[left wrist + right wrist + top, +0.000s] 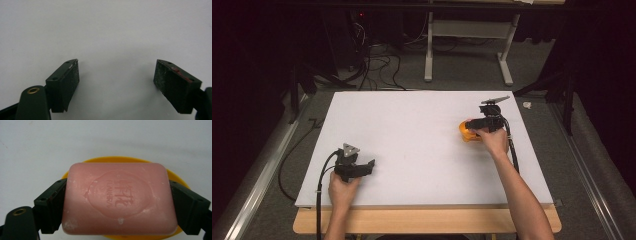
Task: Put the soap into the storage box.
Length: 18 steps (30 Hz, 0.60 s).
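Note:
A pink bar of soap with an embossed oval stamp lies over a yellow-orange dish. My right gripper is shut on the soap, one jaw pressed to each short side. In the high view the right gripper sits at the orange dish on the right part of the white board; the soap is hidden there by the hand. My left gripper rests near the board's front left, and in its own view the left gripper stands open over bare white surface.
The white board covers a wooden table whose front edge shows below it. Cables trail from both grippers. Beyond the board are a grey floor, a white frame's legs and dark cables.

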Each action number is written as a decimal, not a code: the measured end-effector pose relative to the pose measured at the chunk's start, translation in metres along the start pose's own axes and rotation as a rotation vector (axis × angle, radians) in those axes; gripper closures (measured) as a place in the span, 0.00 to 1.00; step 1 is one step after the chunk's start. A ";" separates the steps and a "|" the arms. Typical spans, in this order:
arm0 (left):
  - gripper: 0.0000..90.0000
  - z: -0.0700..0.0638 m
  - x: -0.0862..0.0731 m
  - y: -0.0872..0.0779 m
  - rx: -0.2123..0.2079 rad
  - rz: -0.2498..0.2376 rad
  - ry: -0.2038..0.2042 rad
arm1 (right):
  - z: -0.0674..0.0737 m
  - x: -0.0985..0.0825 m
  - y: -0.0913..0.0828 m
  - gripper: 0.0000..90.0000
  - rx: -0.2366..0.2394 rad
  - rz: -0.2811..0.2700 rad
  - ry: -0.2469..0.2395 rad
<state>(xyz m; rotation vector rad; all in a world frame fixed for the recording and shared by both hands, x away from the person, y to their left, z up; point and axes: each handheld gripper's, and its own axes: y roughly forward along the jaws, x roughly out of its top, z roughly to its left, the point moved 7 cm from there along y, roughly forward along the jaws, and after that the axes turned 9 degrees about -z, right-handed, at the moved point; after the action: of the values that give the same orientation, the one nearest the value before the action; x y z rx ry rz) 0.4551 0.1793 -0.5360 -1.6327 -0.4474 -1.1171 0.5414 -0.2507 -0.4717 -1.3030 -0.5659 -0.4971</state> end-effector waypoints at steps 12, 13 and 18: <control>0.23 0.000 0.000 0.000 0.000 0.001 0.001 | -0.003 -0.002 0.006 0.15 -0.001 0.011 0.023; 0.23 0.000 0.000 0.000 0.000 0.002 0.001 | -0.003 -0.003 0.006 0.15 -0.002 0.011 0.027; 0.23 0.000 0.000 0.000 0.000 0.002 0.001 | -0.004 -0.005 0.009 0.15 -0.001 0.021 0.033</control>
<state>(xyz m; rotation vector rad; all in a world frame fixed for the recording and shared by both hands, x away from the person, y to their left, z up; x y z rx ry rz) 0.4548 0.1793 -0.5359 -1.6321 -0.4452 -1.1168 0.5436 -0.2531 -0.4826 -1.2982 -0.5247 -0.5009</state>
